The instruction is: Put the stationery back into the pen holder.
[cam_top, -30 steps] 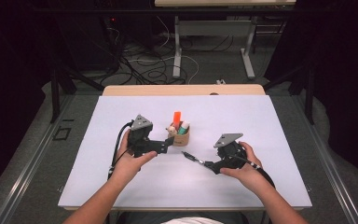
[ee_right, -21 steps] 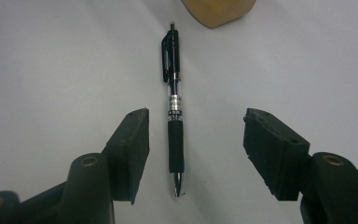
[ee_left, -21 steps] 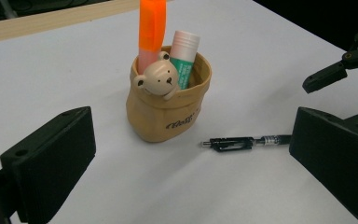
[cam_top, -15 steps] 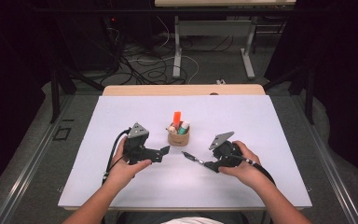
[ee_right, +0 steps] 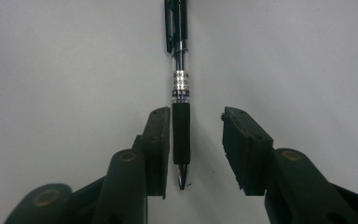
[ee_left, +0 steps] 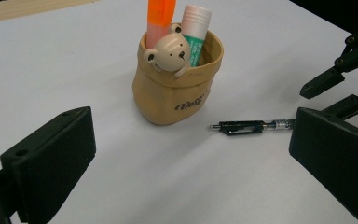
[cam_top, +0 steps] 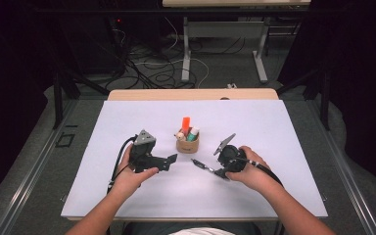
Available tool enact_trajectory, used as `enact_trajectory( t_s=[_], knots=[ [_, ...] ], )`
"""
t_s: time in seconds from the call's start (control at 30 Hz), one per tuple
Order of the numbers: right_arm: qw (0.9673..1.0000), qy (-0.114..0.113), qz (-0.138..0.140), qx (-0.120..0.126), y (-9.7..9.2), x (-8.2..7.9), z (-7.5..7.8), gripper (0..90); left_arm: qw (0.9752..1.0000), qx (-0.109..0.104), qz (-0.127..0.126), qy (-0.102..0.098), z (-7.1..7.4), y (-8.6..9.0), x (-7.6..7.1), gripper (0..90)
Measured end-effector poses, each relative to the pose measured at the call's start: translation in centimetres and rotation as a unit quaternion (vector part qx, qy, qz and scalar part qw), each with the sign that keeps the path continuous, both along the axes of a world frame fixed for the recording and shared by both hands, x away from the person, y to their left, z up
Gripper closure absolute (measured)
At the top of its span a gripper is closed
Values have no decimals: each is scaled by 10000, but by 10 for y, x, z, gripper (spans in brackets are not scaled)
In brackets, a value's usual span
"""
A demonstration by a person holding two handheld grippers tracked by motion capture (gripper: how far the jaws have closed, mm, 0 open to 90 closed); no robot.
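Pen (ee_right: 181, 93), lying flat on the white table (cam_top: 284, 127); in the right gripper view it runs up the centre of the frame, clip end at top, tip at bottom. Its black rubber grip section sits between the jaws of the right gripper (ee_right: 191, 140), which have just been closing: the left pad touches or nearly touches the sleeve, the right pad stands off with a clear gap, so the pen is not yet clamped. Judged light, stiff and slim; the clear barrel is probably slippery and apt to roll, so the rubber sleeve is the sound place to take hold. In the high view the pen (cam_top: 201, 165) lies at centre, just below the pot (cam_top: 186, 144), a tan holder with a bear figure carrying an orange marker (ee_left: 161, 16) and a green tube (ee_left: 195, 28). The left gripper (cam_top: 169, 160), left of the pot, hovers with jaws wide and nothing between them.
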State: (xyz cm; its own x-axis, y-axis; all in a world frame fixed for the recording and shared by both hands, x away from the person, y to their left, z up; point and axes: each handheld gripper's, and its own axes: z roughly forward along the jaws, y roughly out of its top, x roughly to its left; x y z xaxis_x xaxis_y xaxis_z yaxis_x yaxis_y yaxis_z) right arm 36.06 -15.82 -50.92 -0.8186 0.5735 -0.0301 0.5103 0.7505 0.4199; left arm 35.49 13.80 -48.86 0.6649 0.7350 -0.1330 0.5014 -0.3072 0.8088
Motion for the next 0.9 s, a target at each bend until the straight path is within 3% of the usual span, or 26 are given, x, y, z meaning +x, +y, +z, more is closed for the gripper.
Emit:
enact_trajectory(
  t_s=[0.1, 0.33, 0.9],
  knots=[
    [9999, 121, -74, -82, 1, 2, -3, 657, 10000, -19, -2, 15, -1, 0, 0, 4],
    [9991, 372, -180, -15, 1, 5, -11, 690, 10000, 62, -8, 61, -3, 1, 2, 4],
    [9978, 609, -225, -158, 2, 5, -17, 763, 9999, 81, -35, 142, -7, -1, 2, 4]
  ],
)
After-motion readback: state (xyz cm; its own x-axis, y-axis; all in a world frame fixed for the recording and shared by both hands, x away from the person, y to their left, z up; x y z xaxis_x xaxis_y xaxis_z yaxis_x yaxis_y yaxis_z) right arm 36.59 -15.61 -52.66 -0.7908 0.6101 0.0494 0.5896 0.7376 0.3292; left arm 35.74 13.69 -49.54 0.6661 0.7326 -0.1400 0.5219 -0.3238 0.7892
